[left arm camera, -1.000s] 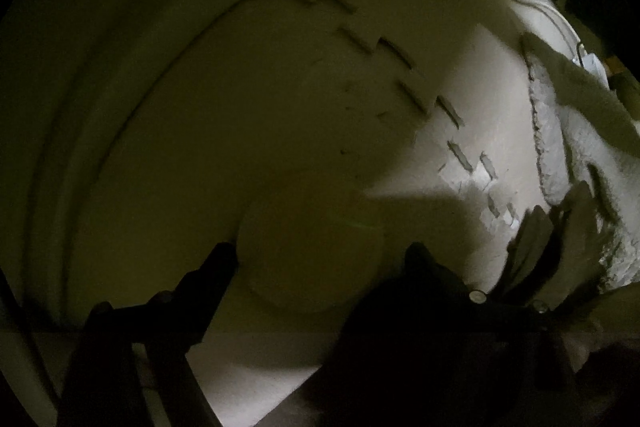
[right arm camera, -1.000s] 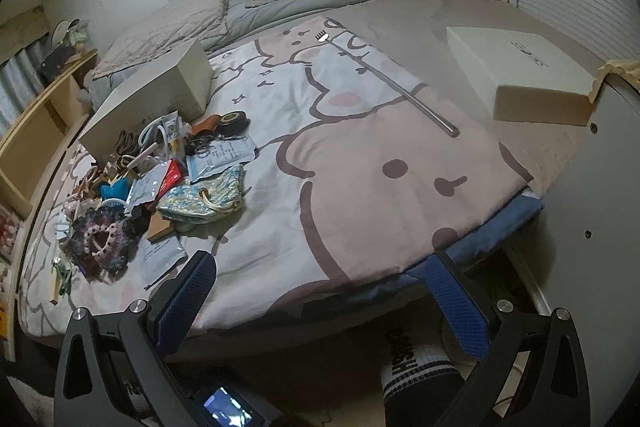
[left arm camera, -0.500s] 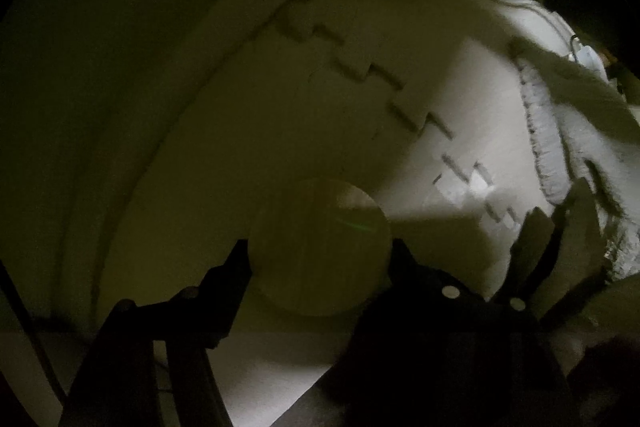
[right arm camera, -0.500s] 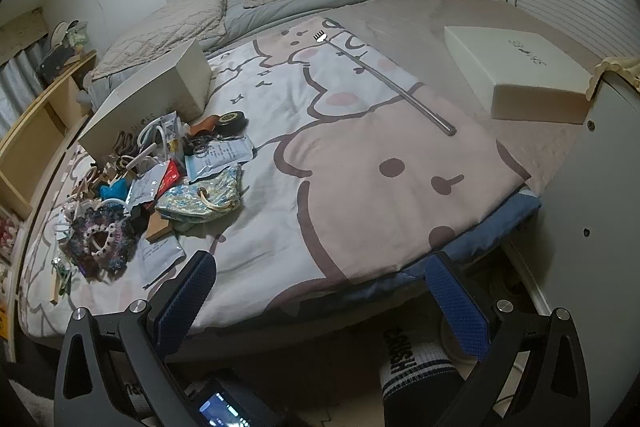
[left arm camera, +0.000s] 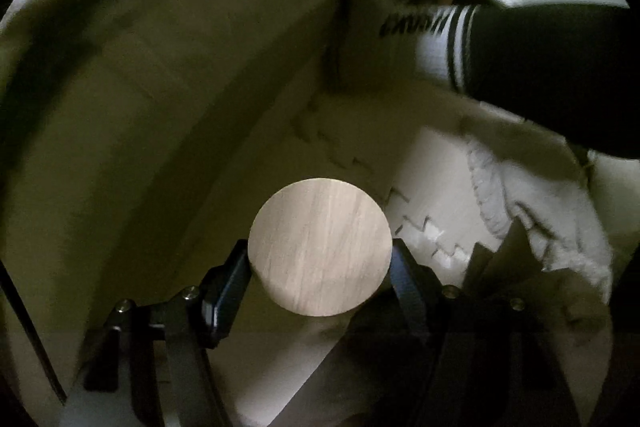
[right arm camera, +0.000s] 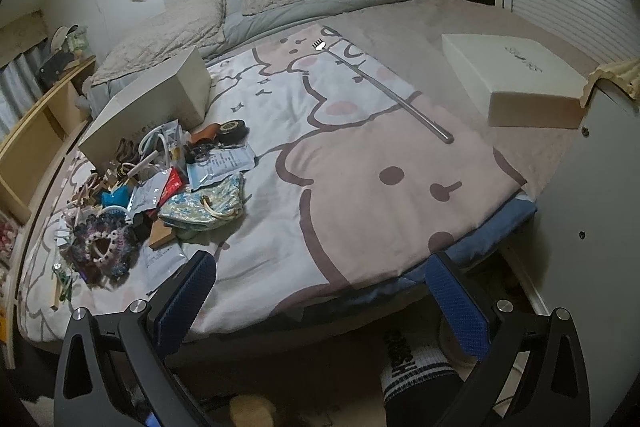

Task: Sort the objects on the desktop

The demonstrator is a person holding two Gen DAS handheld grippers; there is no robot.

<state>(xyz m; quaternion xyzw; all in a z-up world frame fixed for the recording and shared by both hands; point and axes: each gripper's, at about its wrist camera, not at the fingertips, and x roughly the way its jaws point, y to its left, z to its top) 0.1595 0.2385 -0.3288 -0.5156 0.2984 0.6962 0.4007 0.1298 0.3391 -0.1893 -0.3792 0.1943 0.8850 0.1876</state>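
My left gripper is shut on a round pale wooden disc, gripped at both edges and held above the floor beside the bed base. My right gripper is open and empty, held off the bed's front edge. On the bed a pile of small objects lies at the left: a floral pouch, packets, a tape roll, a beaded wreath. A long metal rod lies across the cartoon blanket.
A white box stands behind the pile and another white box lies at the bed's right. A white cabinet is at the right. A leg in a black-and-white sock stands by a fluffy rug.
The left gripper has closed on the wooden disc and lifted it off the floor; its view swung so the socked leg shows. The right gripper has barely moved.
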